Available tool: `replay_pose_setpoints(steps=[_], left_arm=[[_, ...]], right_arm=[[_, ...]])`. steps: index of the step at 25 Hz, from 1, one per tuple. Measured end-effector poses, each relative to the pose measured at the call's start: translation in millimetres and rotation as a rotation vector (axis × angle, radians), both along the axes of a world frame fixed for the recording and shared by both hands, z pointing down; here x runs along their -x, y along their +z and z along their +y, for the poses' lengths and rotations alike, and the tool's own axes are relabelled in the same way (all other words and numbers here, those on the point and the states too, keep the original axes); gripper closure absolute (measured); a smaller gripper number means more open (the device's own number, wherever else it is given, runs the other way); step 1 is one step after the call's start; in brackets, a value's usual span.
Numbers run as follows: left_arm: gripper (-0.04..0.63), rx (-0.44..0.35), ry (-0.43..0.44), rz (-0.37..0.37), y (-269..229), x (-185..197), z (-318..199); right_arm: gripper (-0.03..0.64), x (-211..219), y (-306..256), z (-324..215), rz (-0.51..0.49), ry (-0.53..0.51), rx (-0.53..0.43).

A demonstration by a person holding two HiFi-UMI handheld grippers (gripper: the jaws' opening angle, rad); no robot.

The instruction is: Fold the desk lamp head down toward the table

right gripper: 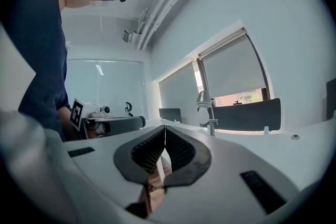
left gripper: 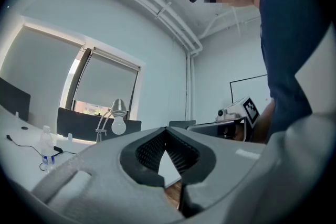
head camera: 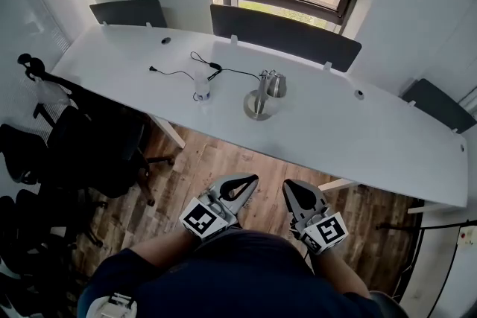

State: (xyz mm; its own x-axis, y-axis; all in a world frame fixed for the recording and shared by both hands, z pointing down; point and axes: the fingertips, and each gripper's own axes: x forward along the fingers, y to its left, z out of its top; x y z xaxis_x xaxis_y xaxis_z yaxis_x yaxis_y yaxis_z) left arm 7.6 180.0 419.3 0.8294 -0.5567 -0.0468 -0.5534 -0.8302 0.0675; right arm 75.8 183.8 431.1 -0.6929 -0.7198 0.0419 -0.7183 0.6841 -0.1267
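The silver desk lamp stands upright near the middle of the white table, its head raised over the round base. From the left gripper view the lamp shows far ahead with its bare bulb hanging down; the right gripper view has the lamp far ahead too. Both grippers hang over the wooden floor, well short of the table's near edge. My left gripper is shut and empty. My right gripper is also shut with nothing in it.
A small water bottle stands left of the lamp, and a black cable runs across the tabletop beside it. Dark office chairs crowd the left side. Grey divider panels line the table's far edge below the window.
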Motion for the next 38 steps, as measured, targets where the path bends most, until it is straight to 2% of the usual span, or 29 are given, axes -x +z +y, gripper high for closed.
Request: replay_pose_setpoints(steps=[11,19,26,33,36,38], left_arm=[[0.589,-0.007,0.085,0.004,-6.3,15.2,-162.5],[0.590,0.013,0.126,-0.016,3.7,15.6,-225.4],[0.590,0.051,0.047,-0.048,24.2,5.7,-257.9],[0.589,0.061,-0.065,-0.133,60.7,-0.6,-302.4],[0.589,0.040,-0.082,-0.196,77.3,-4.2,-321.4],[0.589,0.036,-0.086,-0.202,85.8,-7.3,-331.5]], right_arm=[[0.607,-8.2,-12.4,-146.1,0.048,0.131,0.054],[0.607,-20.6,-25.5,-209.4,0.038,0.190,0.048],[0.606,-31.5,-21.7,-236.0,0.024,0.120,0.076],[0.606,-40.5,-21.7,-268.0,0.023,0.048,0.122],[0.606,-40.0,-22.9,-282.9,0.016,0.010,0.146],[0.606,-40.2,-21.9,-291.8,0.008,-0.010,0.170]])
